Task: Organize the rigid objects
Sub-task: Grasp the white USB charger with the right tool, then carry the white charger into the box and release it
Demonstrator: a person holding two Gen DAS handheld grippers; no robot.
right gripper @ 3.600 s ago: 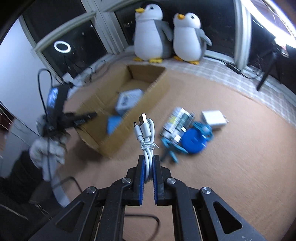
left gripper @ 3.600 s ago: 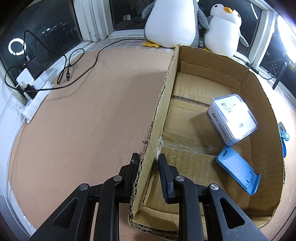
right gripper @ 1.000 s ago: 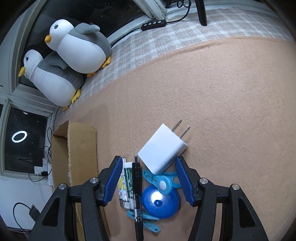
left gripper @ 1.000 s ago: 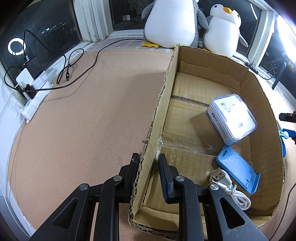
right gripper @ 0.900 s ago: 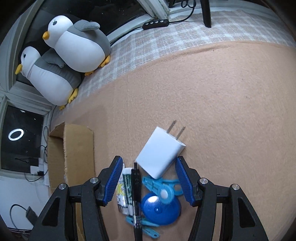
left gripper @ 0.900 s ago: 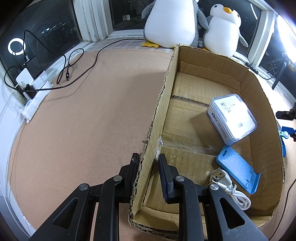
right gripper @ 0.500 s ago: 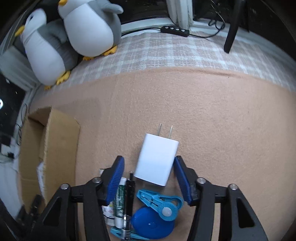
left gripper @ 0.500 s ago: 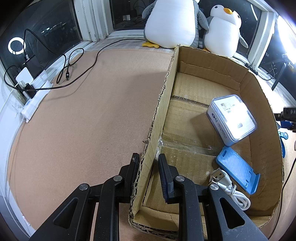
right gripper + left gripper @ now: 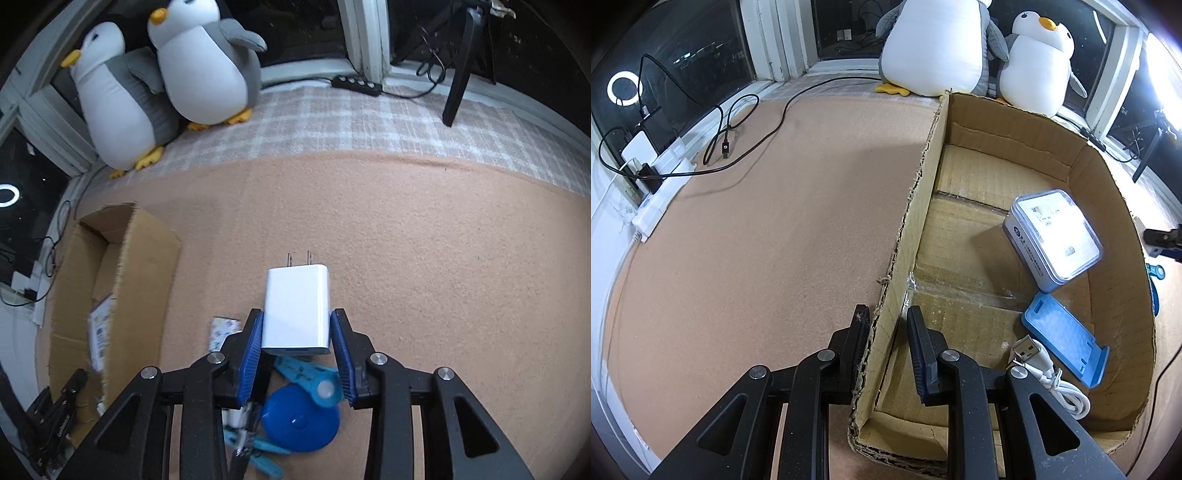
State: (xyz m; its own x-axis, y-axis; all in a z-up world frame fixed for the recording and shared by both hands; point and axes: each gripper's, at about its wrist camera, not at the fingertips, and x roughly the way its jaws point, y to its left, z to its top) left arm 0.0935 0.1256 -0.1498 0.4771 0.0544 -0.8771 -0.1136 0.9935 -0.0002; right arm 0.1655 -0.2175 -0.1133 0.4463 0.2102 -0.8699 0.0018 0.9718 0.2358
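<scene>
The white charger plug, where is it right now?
In the right wrist view, the charger sits between the closing jaws of the right gripper, above the blue clips, right of the box.

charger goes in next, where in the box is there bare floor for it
The box floor is bare at the far end, toward the penguins, and along the left wall held by the left tool. The near right corner is crowded: tin, blue stand and cable. The right tool is closing on the charger.

left wrist: close, steeply down over cardboard box [image 9: 1015, 229] | right wrist: same box [image 9: 110, 280] at left, farther
</scene>
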